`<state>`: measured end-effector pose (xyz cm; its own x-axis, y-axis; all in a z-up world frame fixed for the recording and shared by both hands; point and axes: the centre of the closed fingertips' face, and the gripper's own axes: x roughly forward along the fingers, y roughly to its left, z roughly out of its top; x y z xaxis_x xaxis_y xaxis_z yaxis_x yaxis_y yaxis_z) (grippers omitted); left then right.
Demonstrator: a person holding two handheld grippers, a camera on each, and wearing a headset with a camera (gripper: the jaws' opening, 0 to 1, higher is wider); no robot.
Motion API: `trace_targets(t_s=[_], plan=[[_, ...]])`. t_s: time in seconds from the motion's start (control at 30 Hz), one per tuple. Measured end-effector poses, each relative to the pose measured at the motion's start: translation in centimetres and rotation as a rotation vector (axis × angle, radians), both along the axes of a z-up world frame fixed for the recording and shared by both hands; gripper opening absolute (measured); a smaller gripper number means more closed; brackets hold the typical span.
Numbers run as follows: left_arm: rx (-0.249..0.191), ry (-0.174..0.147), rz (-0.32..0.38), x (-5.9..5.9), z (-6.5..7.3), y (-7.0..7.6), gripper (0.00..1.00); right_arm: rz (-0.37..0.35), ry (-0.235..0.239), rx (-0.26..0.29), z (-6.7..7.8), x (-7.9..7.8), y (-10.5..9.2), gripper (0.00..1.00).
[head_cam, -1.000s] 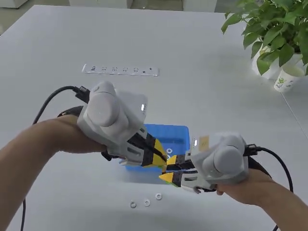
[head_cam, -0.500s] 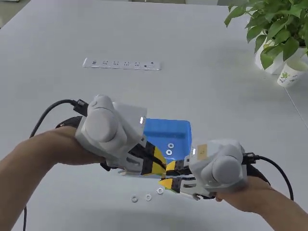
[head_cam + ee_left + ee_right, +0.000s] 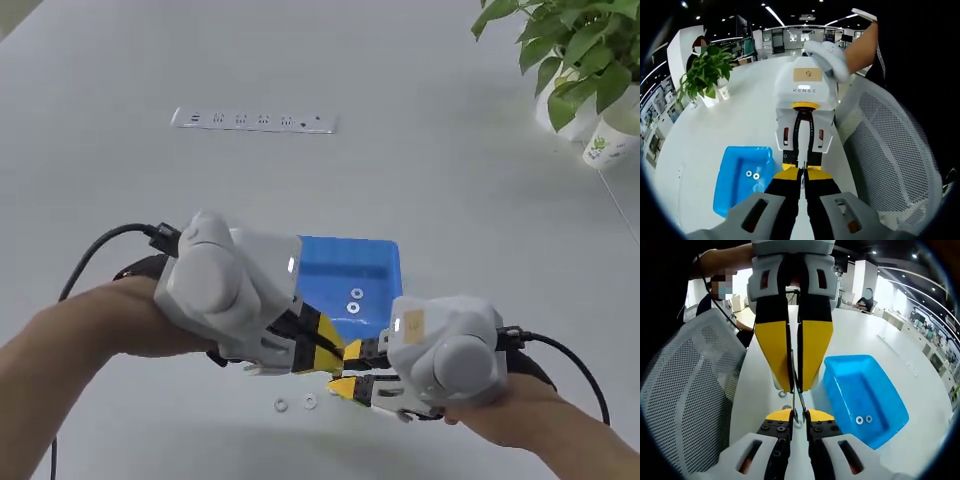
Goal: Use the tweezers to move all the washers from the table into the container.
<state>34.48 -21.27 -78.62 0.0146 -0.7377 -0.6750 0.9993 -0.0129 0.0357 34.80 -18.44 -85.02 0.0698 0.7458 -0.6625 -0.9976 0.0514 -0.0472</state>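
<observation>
Where the table (image 3: 420, 180) lies nearest the person, two loose washers (image 3: 281, 405) sit at 7 o'clock from the meeting jaws. The right gripper (image 3: 799, 416) is narrowed around the near end of the tweezers (image 3: 799, 402); whether it pinches them I cannot tell. Facing it, the left gripper (image 3: 803, 173) clamps the tweezers, jaws nearly together. At 12 o'clock the blue container (image 3: 345, 255) holds two washers (image 3: 357, 294). Farther off, a power strip (image 3: 253, 121) at 11 and a potted plant (image 3: 570, 50) at 2.

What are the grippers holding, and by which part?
Thin metal tweezers: the left gripper clamps the shaft, and the right gripper pinches near the tips.
</observation>
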Motion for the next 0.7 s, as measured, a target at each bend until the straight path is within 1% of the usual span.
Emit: trace_targets(t_s=[0.43, 0.47, 0.7], plan=[[0.002, 0.018, 0.003, -0.5, -1.0, 0.1, 0.06, 0.015, 0.016, -0.016, -1.1, -0.6, 0.0, 0.12], [-0.001, 0.022, 0.005, -0.6, -1.1, 0.1, 0.06, 0.015, 0.016, -0.016, -1.1, -0.6, 0.1, 0.12], [-0.007, 0.022, 0.013, -0.4, -1.0, 0.1, 0.06, 0.018, 0.019, -0.017, -1.2, -0.6, 0.1, 0.12]])
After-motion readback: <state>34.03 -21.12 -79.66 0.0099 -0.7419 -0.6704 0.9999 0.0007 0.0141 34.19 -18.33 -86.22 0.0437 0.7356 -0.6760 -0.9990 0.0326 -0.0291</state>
